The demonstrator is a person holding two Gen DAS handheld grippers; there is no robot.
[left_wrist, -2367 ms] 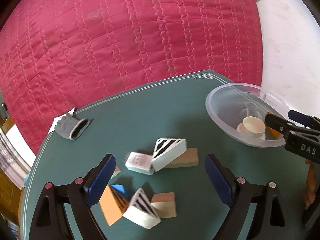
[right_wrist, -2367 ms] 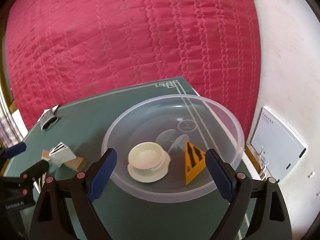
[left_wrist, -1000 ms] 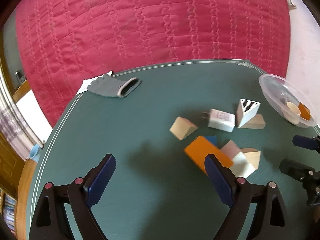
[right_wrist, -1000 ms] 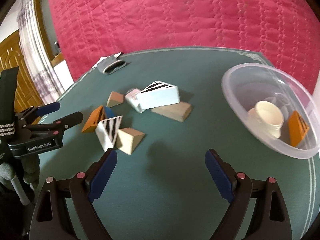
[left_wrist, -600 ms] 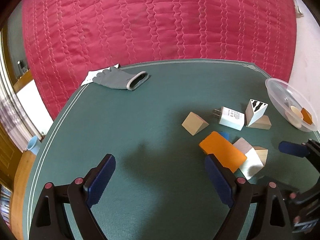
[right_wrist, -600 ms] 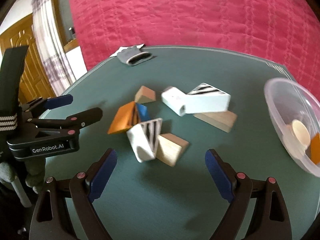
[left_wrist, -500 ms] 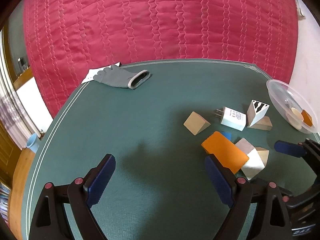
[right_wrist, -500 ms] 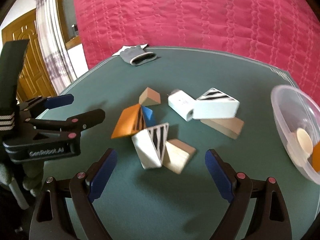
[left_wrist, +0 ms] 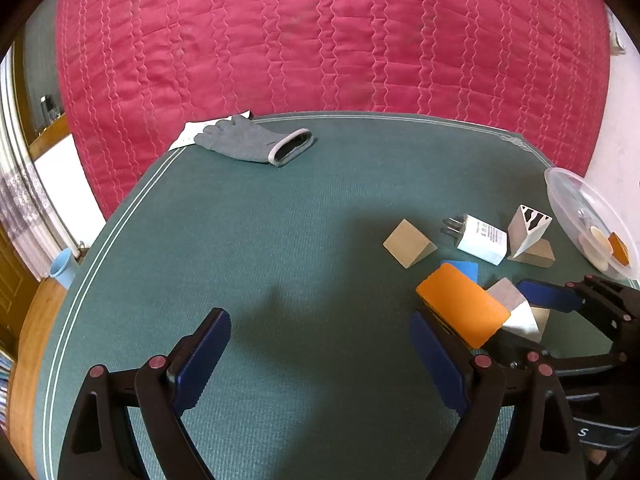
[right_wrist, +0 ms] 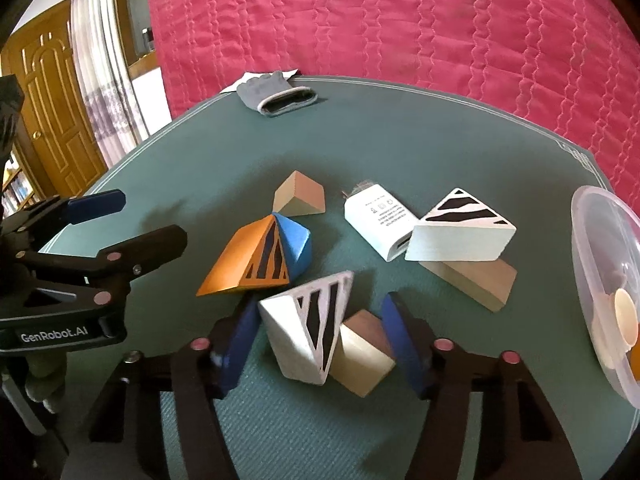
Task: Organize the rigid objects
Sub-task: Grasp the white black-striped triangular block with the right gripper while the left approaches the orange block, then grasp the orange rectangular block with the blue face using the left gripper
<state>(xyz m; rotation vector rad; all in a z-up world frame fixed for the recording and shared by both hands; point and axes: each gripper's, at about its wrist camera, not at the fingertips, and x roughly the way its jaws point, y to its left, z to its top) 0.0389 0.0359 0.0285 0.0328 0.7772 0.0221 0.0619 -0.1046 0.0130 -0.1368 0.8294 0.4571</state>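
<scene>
Presently, the white black-striped triangular wedge (right_wrist: 308,326) and a plain wooden block (right_wrist: 362,354) sit between the right gripper's (right_wrist: 318,344) parted jaws, not clamped. Left of it, the left gripper (left_wrist: 320,360) hangs spread wide above the green table (left_wrist: 260,240), empty.

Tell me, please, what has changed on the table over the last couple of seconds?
The right tool left the clear bowl and swung left and down to the block pile; it now straddles the striped white wedge and the plain wooden block beside it, not yet clamped. The left tool pulled back from the pile and hangs open. The blocks, charger and glove have not moved.
</scene>
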